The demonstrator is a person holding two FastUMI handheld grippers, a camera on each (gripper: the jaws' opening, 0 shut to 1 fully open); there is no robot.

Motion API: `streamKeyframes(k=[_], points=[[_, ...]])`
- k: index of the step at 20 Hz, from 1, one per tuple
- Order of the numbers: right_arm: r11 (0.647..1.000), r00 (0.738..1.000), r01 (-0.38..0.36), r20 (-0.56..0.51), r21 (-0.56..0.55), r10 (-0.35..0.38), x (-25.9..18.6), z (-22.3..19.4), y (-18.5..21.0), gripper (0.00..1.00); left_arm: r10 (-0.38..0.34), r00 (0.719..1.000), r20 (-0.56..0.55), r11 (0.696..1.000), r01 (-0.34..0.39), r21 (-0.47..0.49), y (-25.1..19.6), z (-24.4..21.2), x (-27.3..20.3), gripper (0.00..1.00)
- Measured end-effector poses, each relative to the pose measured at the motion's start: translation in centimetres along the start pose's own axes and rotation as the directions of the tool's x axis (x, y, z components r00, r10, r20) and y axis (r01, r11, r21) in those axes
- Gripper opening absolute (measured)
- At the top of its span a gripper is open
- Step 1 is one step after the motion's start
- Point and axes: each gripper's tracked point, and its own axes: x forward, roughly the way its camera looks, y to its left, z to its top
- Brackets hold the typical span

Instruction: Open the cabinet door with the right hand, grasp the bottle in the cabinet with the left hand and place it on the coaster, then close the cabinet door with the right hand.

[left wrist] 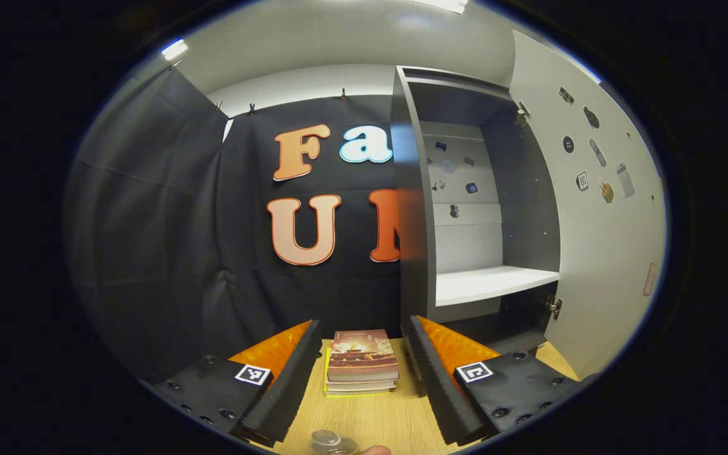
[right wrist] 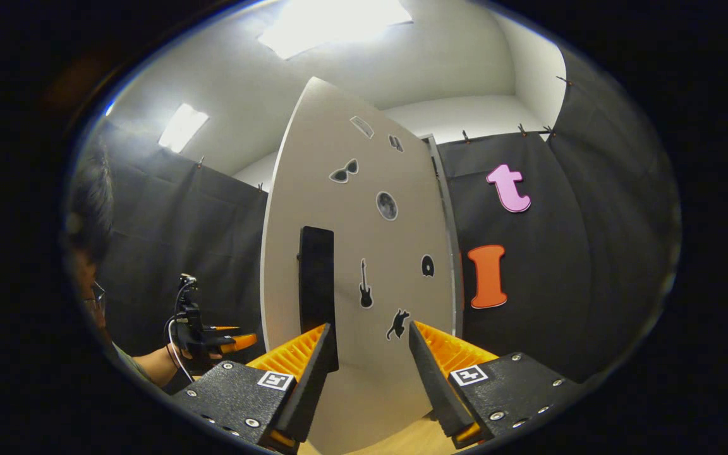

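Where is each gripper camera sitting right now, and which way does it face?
Left gripper view: rides the left gripper, jaws open, facing the open cabinet, its white shelf and a stack of books on the table.
Right gripper view: rides the right gripper, jaws open, facing the cabinet door's outer face and black handle; the person's hand holds the other gripper far left.
Shared: cabinet door.

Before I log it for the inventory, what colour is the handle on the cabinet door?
Black: the handle shows best in the right gripper view, against the pale cabinet door.
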Motion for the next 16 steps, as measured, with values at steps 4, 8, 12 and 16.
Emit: streamKeyframes(k=[4, 8, 12, 16], points=[[0.999, 0.999, -0.048, -0.008, 0.002, 0.048, 1.1, -0.5, 0.5, 0.76, -0.008, 1.0, 0.013, 1.0, 0.008, 0.009, 0.9, 0.7, -0.5, 0.9], [0.992, 0.992, -0.122, -0.015, 0.013, 0.122, 2.4, -0.9, 2.2, 0.77, 0.009, 1.0, 0.027, 1.0, -0.009, 0.023, 2.8, 1.4, -0.9, 0.91], [0.993, 0.994, -0.11, 0.006, -0.031, 0.11, 4.5, -1.5, 1.7, 0.79, 0.017, 0.999, 0.048, 1.0, -0.018, 0.021, 4.2, 2.3, -1.2, 0.9], [0.991, 0.992, -0.123, -0.009, -0.054, 0.122, 5.7, -2.1, 2.2, 0.79, 0.028, 0.998, 0.063, 0.999, -0.029, 0.025, 5.4, 2.4, -1.2, 0.9]])
